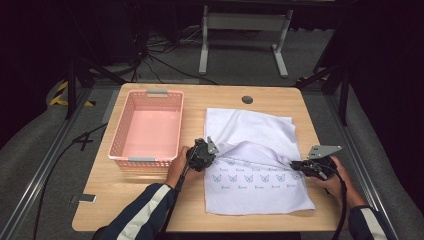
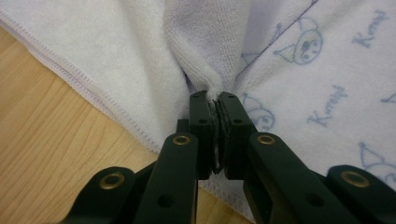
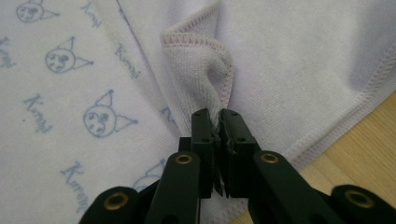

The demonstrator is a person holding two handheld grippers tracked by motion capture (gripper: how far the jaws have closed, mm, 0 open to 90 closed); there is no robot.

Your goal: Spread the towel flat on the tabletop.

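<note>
A white towel (image 1: 260,131) printed with blue cat faces lies on the right half of the wooden table (image 1: 125,197), its far part doubled toward me over the printed side. My left gripper (image 1: 214,158) is at the towel's left edge, shut on a bunched fold of the towel (image 2: 140,56), which is pinched between the jaws of the left gripper (image 2: 214,97). My right gripper (image 1: 294,164) is at the right edge. There the right gripper (image 3: 215,115) is shut on a hemmed corner of the towel (image 3: 196,65) that curls up above the jaws.
An empty pink plastic basket (image 1: 148,95) stands on the left half of the table, just beyond my left hand. A grey round cap (image 1: 247,99) sits in the tabletop behind the towel. Bare wood lies in front of the basket.
</note>
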